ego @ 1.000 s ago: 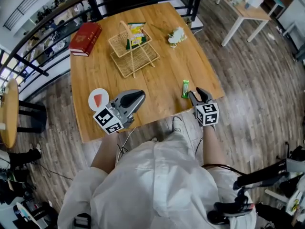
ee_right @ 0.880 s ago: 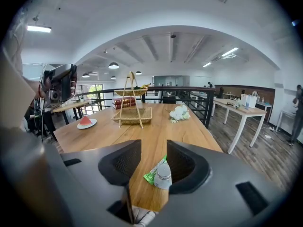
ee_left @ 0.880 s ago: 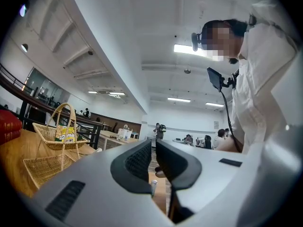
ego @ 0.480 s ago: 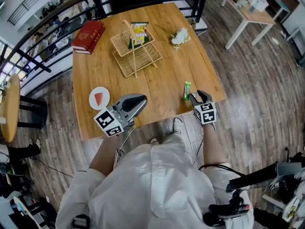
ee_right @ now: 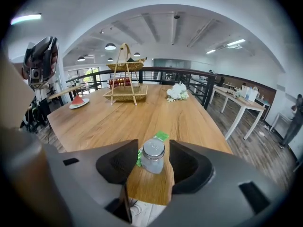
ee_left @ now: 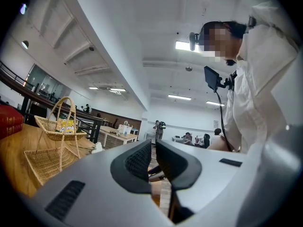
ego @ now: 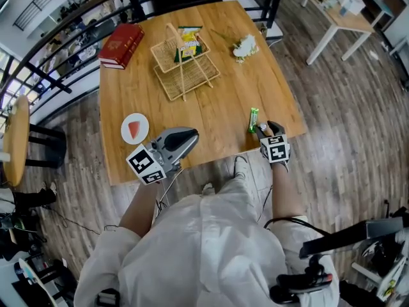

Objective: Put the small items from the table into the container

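Note:
A small glass shaker [ee_right: 153,156] with a metal lid stands upright on the wooden table [ego: 217,107], close to its near edge. My right gripper [ee_right: 152,162] straddles the shaker. Its jaws are opening, and a gap shows on each side of the glass. In the head view this gripper [ego: 268,128] tilts down at the table's front right corner. A green packet [ego: 254,119] lies just beyond the shaker. The two-tier wicker basket [ego: 184,61] stands at the far middle. My left gripper [ego: 190,135] hovers level over the front left, its jaws together and holding nothing.
A snack packet [ego: 188,43] sits in the basket's upper tier. A red book [ego: 121,45] lies at the far left, white flowers [ego: 245,45] at the far right. A plate with a watermelon slice [ego: 135,128] is near my left gripper. A black railing runs behind the table.
My right gripper has sunk toward the table's front edge beside the green packet. The left gripper has stayed where it was.

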A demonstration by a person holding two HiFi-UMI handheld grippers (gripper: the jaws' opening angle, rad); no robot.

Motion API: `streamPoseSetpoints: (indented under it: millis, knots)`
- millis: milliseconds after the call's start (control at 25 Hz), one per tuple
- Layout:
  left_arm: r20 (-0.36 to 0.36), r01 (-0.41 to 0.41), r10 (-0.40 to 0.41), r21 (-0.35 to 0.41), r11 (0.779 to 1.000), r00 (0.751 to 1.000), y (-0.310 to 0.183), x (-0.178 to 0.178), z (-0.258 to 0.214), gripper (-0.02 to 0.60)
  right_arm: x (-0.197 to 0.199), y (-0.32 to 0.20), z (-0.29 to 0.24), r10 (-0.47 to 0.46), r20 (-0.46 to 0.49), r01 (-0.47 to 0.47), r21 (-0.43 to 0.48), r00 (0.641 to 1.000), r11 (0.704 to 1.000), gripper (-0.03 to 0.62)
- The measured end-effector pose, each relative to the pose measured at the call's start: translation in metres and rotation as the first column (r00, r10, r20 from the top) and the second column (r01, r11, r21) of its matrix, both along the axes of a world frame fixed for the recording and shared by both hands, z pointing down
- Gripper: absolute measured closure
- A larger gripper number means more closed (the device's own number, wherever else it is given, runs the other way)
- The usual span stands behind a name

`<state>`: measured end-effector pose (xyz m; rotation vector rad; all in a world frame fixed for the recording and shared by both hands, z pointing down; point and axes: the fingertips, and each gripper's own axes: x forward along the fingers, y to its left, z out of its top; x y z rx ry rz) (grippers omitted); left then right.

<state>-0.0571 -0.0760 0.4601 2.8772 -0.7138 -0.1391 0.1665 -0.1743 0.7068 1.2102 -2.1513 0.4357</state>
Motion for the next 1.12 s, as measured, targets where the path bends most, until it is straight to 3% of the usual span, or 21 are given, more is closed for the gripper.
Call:
streamPoseSetpoints:
  millis: [440,1120]
  knots:
    - [-0.002,0.0,0.0,-0.008,1.0,1.0,-0.002,0.003,0.001,0.566,0.002,-0.002,0.028,-0.001,-0.027,-0.001,-0.101,1.0,0.995,0.407]
    - [-0.011,0.016,-0.016,-0.002,1.0,1.0,-0.009,-0.001,-0.001,0.566,0.001,-0.007,0.028,-0.012,-0.03,0.009,-0.104,0.999,0.995,0.422]
